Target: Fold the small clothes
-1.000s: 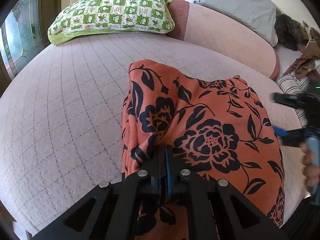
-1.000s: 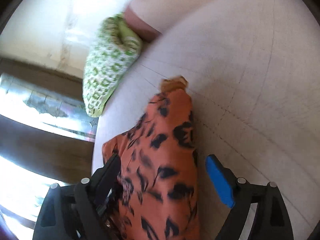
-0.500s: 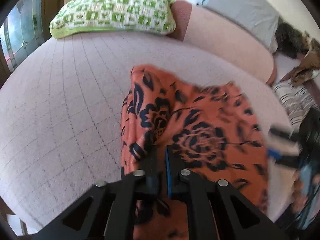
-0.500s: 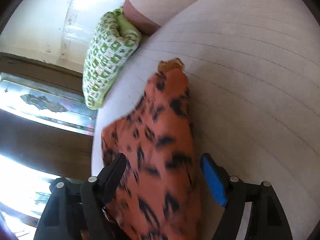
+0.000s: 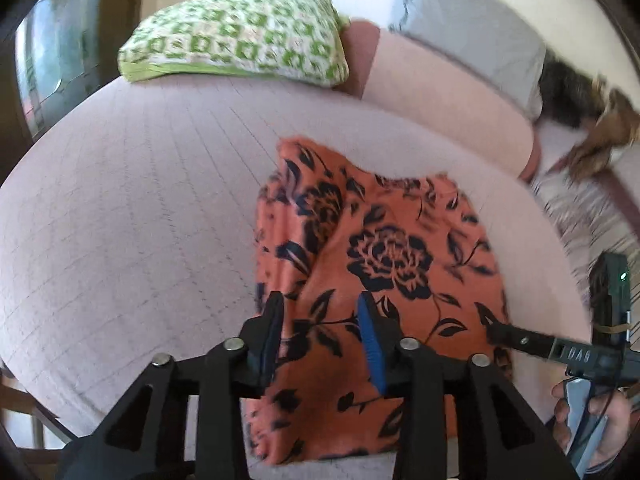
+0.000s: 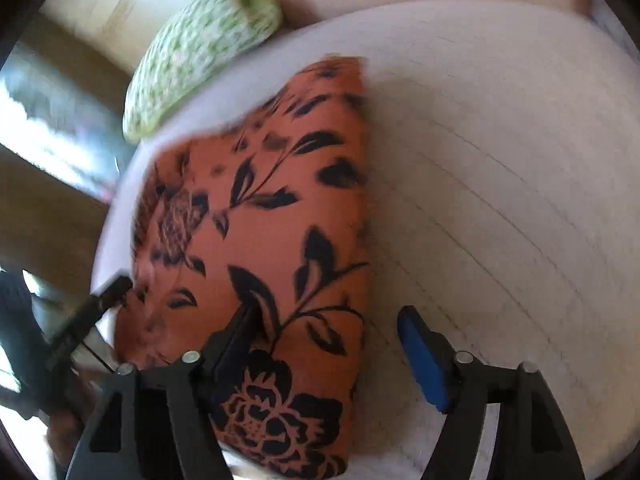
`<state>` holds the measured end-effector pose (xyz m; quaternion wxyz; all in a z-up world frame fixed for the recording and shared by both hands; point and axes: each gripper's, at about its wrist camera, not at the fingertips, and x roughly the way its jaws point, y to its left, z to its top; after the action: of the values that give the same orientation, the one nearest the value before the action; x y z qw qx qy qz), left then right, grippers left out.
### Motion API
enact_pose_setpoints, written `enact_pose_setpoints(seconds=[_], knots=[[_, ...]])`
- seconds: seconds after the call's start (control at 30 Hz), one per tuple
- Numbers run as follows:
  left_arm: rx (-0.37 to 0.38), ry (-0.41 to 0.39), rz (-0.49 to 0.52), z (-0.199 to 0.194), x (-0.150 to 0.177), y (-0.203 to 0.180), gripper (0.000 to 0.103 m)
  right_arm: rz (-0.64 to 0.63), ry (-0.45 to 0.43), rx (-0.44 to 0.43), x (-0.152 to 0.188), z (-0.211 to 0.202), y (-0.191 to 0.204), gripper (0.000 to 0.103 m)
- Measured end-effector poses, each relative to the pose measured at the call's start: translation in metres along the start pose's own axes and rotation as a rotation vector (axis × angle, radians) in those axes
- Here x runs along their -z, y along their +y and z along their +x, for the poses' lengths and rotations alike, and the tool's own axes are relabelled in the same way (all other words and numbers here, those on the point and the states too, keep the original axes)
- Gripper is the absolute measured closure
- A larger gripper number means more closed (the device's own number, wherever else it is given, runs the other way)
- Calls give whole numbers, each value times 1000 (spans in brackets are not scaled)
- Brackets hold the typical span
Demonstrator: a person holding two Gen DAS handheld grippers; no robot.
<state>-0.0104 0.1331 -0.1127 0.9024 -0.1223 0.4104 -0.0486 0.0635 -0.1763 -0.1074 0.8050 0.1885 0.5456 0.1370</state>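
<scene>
Both claws off the cloth (image 5: 372, 280).
My L claw (image 5: 320, 320) opening, cloth under it, pads clear; R claw (image 6: 328, 340) closing, wide, grasping nothing.

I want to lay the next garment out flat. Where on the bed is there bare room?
Bare bedspread lies between the orange floral garment and the green pillow, and again on the garment's other side. By the striped clothes and brown pile it is crowded.

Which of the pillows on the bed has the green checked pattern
The green checked pillow at the far left of the bed, beyond the orange floral cloth. The other pillow, to its right, is plain grey.
</scene>
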Motion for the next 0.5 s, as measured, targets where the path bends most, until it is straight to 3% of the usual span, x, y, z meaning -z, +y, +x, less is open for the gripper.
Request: enact_pose_setpoints(seconds=[0.07, 0.13, 0.2, 0.27, 0.4, 0.47, 0.5], knots=[[10, -23, -22, -8, -2, 14, 57, -16, -105, 40, 1, -28, 3, 27], [10, -31, -37, -7, -12, 27, 58, -79, -184, -9, 0, -52, 20, 27], [23, -39, -43, -3, -27, 36, 59, -134, -156, -84, -3, -51, 42, 26], [73, -30, -24, 8, -46, 33, 69, -199, -119, -124, -1, -38, 62, 26], [163, 36, 17, 38, -74, 18, 70, -235, -36, -115, 11, -8, 76, 26], [158, 95, 20, 61, -78, 17, 70, -265, -20, -85, 16, 5, 79, 26], [115, 148, 13, 82, -78, 24, 76, -280, -21, -73, 15, 10, 83, 26]])
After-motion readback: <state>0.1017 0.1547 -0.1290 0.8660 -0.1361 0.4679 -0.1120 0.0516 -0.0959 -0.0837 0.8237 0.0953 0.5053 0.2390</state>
